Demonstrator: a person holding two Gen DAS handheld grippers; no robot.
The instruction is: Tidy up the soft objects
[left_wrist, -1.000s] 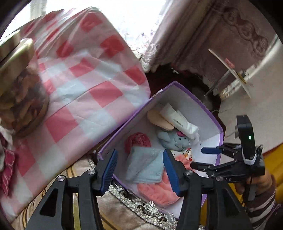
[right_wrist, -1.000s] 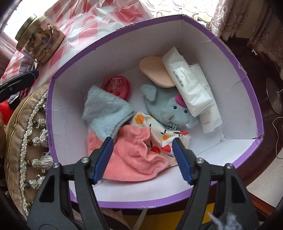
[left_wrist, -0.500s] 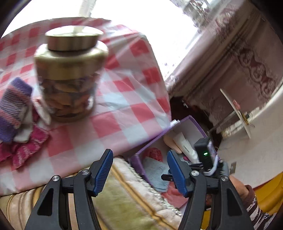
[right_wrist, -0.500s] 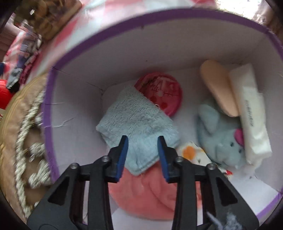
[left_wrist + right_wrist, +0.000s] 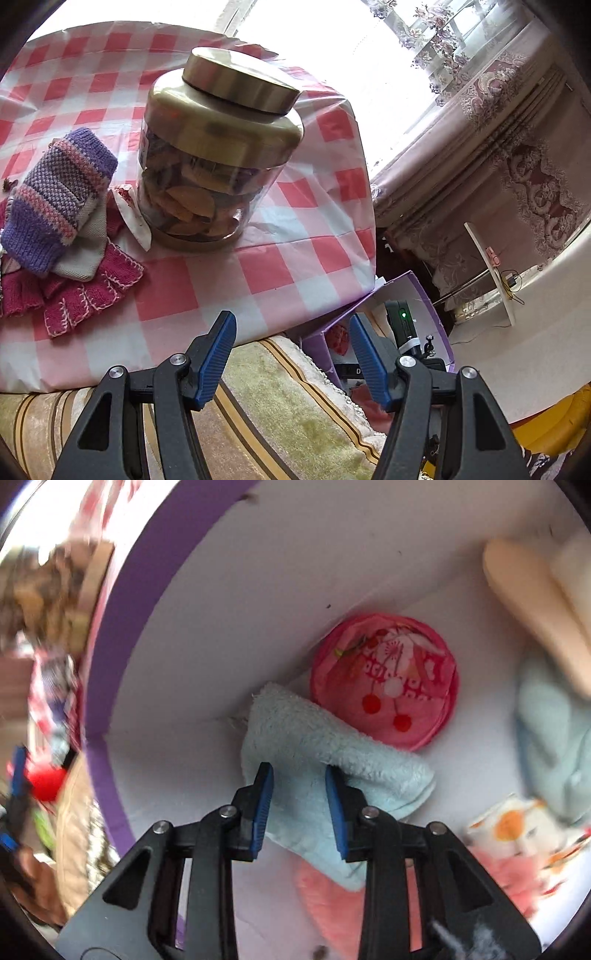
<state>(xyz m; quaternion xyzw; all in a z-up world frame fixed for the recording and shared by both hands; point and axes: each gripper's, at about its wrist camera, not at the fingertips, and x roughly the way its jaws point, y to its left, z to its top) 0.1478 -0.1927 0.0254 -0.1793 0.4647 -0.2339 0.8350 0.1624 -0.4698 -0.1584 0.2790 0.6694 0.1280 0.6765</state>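
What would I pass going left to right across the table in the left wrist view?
Purple striped knitted mitten lying on the dark pink knitted gloves → glass jar with a gold lid → the edge of the red checked tablecloth → purple box below it.

Bright window (image 5: 332, 40) at top, daylight washing out the glass; floral lace curtain (image 5: 436, 26) at its right edge; heavy mauve drapes (image 5: 524, 155) with scrollwork hang below; surface under a red-and-white checked cloth (image 5: 303, 206); striped olive-and-gold cushion (image 5: 295, 398) with a braided edge below it; pale floor (image 5: 535, 332) at right; white board (image 5: 487, 273) leaning there.
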